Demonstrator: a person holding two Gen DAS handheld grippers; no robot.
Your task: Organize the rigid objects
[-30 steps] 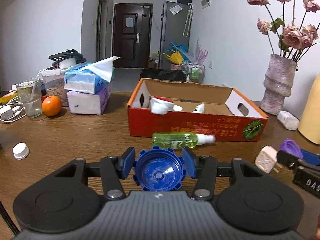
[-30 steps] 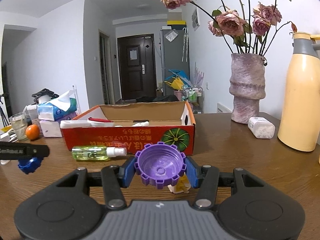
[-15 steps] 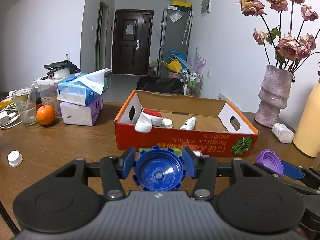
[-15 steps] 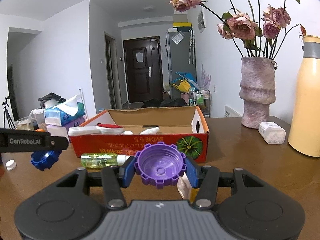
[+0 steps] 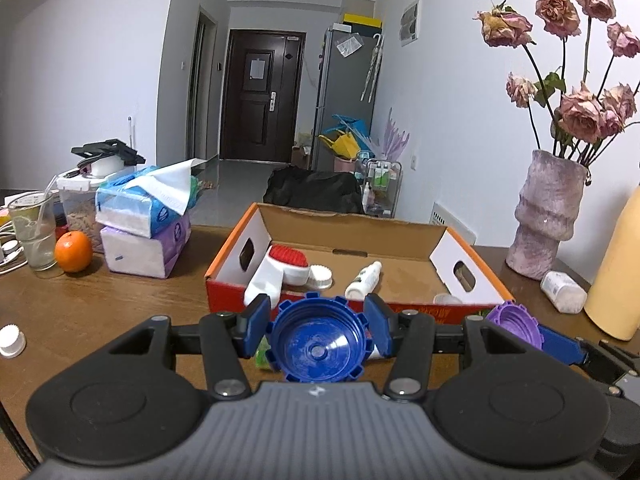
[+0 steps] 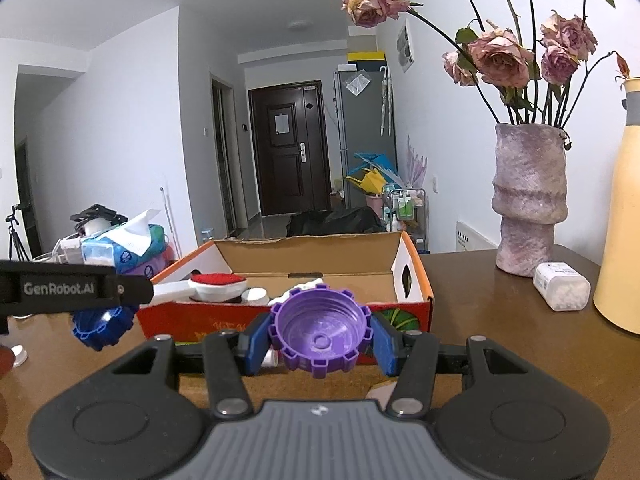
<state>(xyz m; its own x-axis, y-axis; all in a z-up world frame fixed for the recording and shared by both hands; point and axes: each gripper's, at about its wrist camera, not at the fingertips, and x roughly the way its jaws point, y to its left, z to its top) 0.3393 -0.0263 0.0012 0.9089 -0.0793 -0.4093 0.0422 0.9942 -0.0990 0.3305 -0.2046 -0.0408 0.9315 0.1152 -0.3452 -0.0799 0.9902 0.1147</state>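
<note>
My left gripper [image 5: 318, 330] is shut on a blue toothed cap [image 5: 318, 342], held hollow side toward the camera just in front of the orange cardboard box [image 5: 468, 246]. My right gripper [image 6: 320, 330] is shut on a purple toothed cap [image 6: 320, 330], also before the box [image 6: 416, 268] near its right end. Each held cap shows in the other view: the purple cap [image 5: 514, 322] at right, the blue cap [image 6: 102, 326] at left. Inside the box lie a red-topped white brush [image 5: 280, 266], a white lid [image 5: 320, 276] and a small white bottle [image 5: 364, 280]. A green spray bottle [image 5: 262, 354] is mostly hidden behind the blue cap.
Left of the box stand stacked tissue packs [image 5: 144, 224], an orange [image 5: 73, 251], a glass with a straw [image 5: 34, 232] and a loose white cap [image 5: 10, 340]. To the right are a vase of dried roses [image 6: 528, 200], a white pill bottle [image 6: 560, 286] and a yellow flask [image 6: 618, 216].
Both grippers have risen and moved toward the box with their caps still held. The box now looks nearer and its inside shows more; the green spray bottle has slipped behind the blue cap.
</note>
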